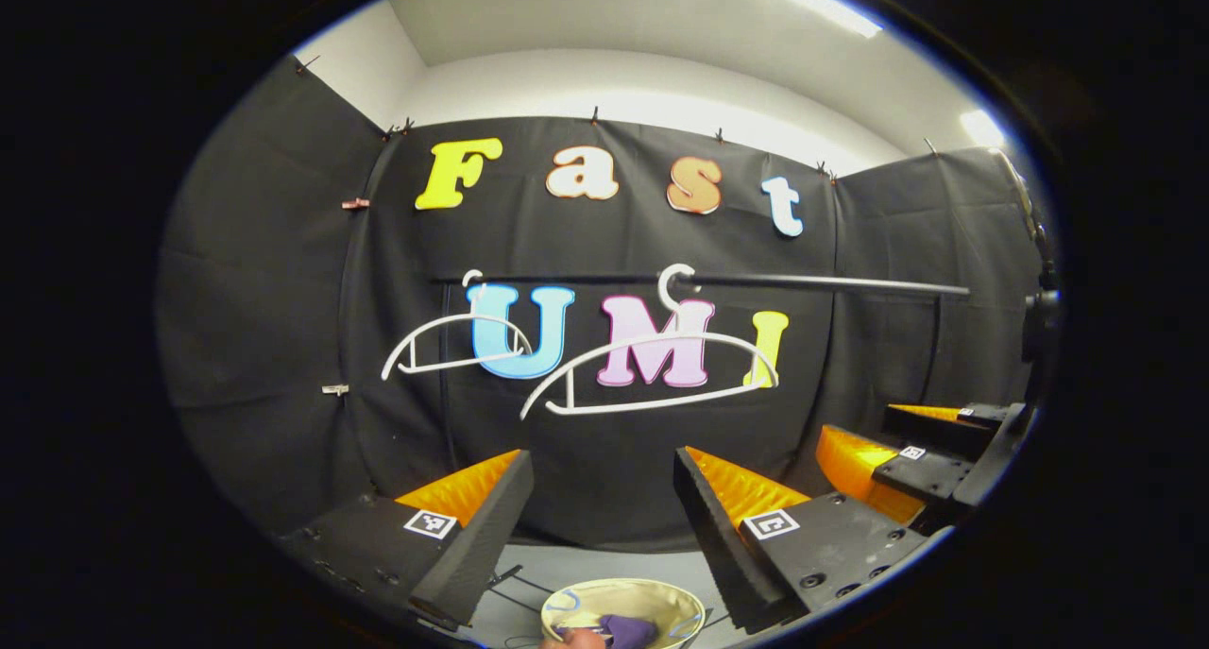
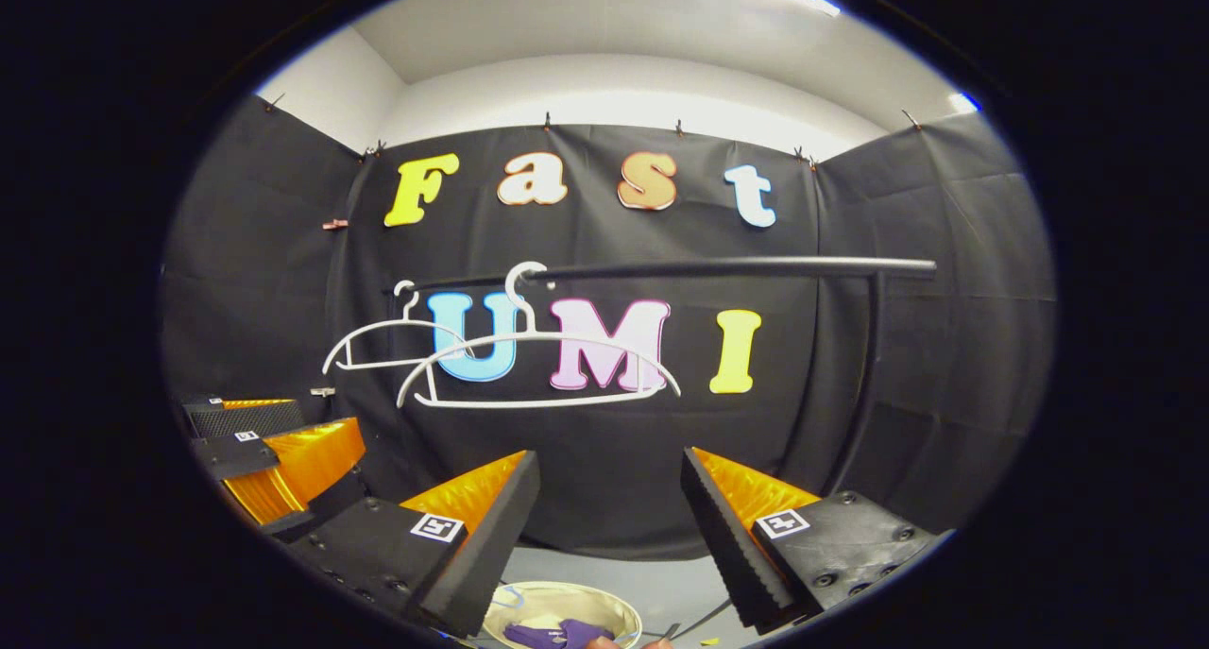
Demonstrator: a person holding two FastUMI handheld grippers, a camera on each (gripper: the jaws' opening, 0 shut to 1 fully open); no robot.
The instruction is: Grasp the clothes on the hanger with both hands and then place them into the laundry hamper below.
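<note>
1. Hangers (image 1: 652, 370) hang bare on the rail (image 1: 803, 283); purple clothes (image 1: 628, 630) already lie in the laundry hamper (image 1: 661, 600) below, so I judge the drop done.
2. Left gripper (image 1: 603, 526) and right gripper (image 2: 609, 526) both have jaws apart, holding nothing.
3. To finish well, I'd keep the jaws spread and lift straight away from the hamper, avoiding snagging cloth or knocking a hanger.
</note>
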